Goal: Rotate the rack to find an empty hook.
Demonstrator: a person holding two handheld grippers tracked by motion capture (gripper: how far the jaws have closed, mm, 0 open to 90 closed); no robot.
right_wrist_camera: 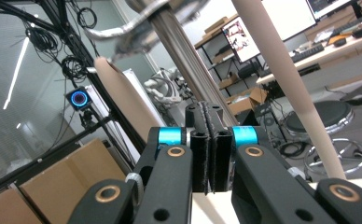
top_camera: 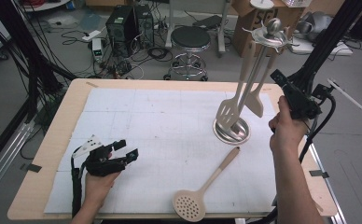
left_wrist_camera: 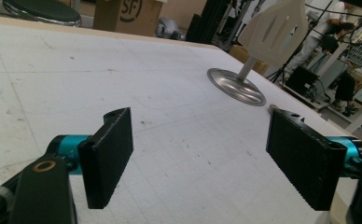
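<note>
The right gripper [top_camera: 281,80] is closed and empty beside the utensil rack [top_camera: 244,93], whose hooks carry spatulas. The left gripper [top_camera: 125,150] rests open on the bench [top_camera: 44,154], left of the rack, idle

Beige perforated skimmer [top_camera: 195,195], beige slotted turner [top_camera: 229,110], white gridded mat [top_camera: 160,140], silver rack [top_camera: 232,131].

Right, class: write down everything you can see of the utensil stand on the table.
The utensil stand looks like polished metal: a round flat base on the white mat, a slim pole, and a hooked top ring with a ball knob. It leans in the high view. Two beige utensils hang from it, a slotted turner and a plain spatula. A beige skimmer lies apart, nearer the person.
</note>
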